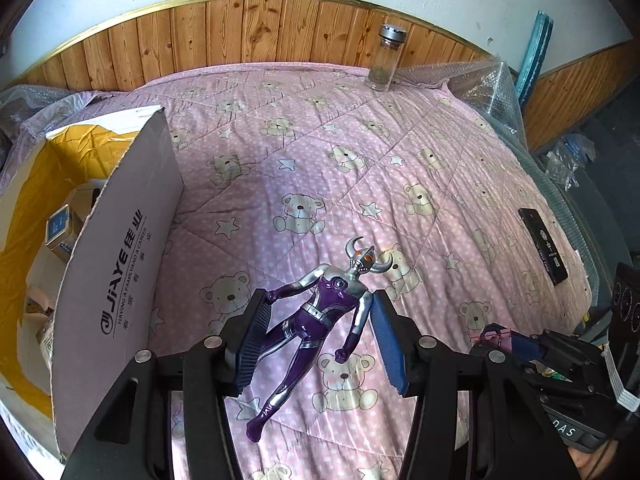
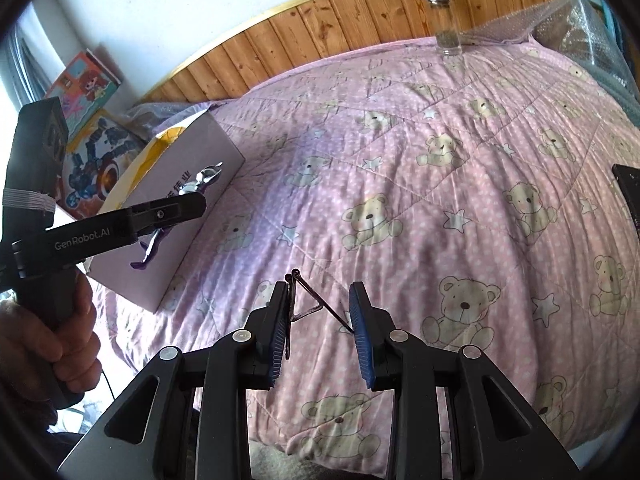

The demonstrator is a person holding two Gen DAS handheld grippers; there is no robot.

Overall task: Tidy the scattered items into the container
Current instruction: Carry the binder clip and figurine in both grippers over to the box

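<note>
Here we see left gripper (image 1: 318, 336) spread wide, toy figure (image 1: 316, 320) between pads, box (image 1: 116, 264) beside; right gripper (image 2: 320, 330) open around thin wire triangle (image 2: 306, 306).

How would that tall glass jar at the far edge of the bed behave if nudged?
The glass jar stands tall and narrow on a soft quilt, so it would probably tip easily. Being round, it would likely roll afterwards. It looks mostly empty, so probably fairly light, and its smooth glass may be slippery.

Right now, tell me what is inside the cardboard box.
Inside the cardboard box a yellow lining and a small blue-labelled tin show. Its near wall hides the rest.
</note>
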